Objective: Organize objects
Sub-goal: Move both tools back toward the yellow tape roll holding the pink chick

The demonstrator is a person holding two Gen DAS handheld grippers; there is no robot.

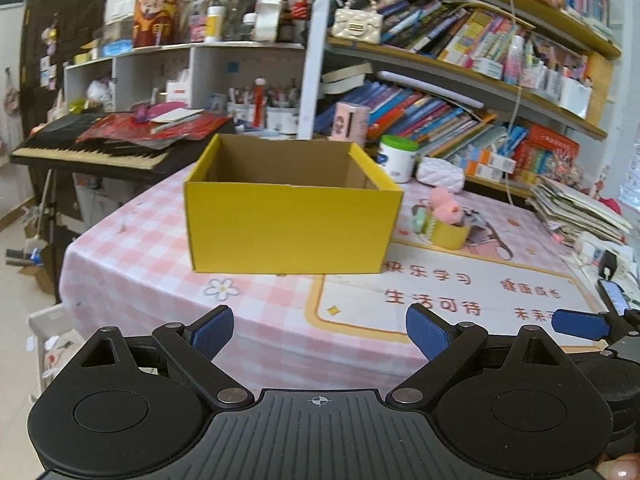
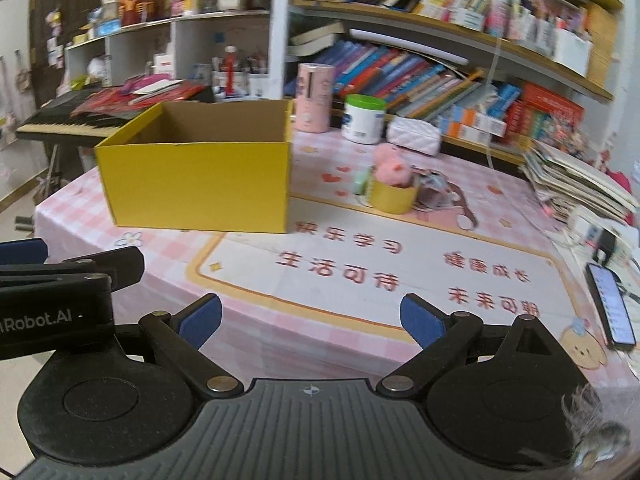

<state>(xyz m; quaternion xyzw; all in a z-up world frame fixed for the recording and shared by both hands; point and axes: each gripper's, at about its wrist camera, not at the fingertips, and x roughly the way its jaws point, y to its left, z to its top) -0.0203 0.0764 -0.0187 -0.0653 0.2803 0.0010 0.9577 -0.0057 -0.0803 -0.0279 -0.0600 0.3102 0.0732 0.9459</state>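
Note:
An open yellow cardboard box (image 1: pixel 290 228) stands on the pink checked tablecloth; it also shows in the right wrist view (image 2: pixel 196 184) and looks empty inside. To its right lie a yellow tape roll (image 1: pixel 450 234) (image 2: pixel 393 197), a pink plush toy (image 1: pixel 446 206) (image 2: pixel 390 168) on it, and a small green item (image 2: pixel 362 181). My left gripper (image 1: pixel 320 334) is open and empty, held before the table's near edge. My right gripper (image 2: pixel 311 318) is open and empty, also near the front edge.
A white jar with green lid (image 2: pixel 363 119), a pink canister (image 2: pixel 314 96) and a white quilted pouch (image 2: pixel 414 134) stand behind. A phone (image 2: pixel 610 306) lies at the right edge. Book stacks (image 2: pixel 576 184), shelves and a keyboard piano (image 1: pixel 88 148) surround the table.

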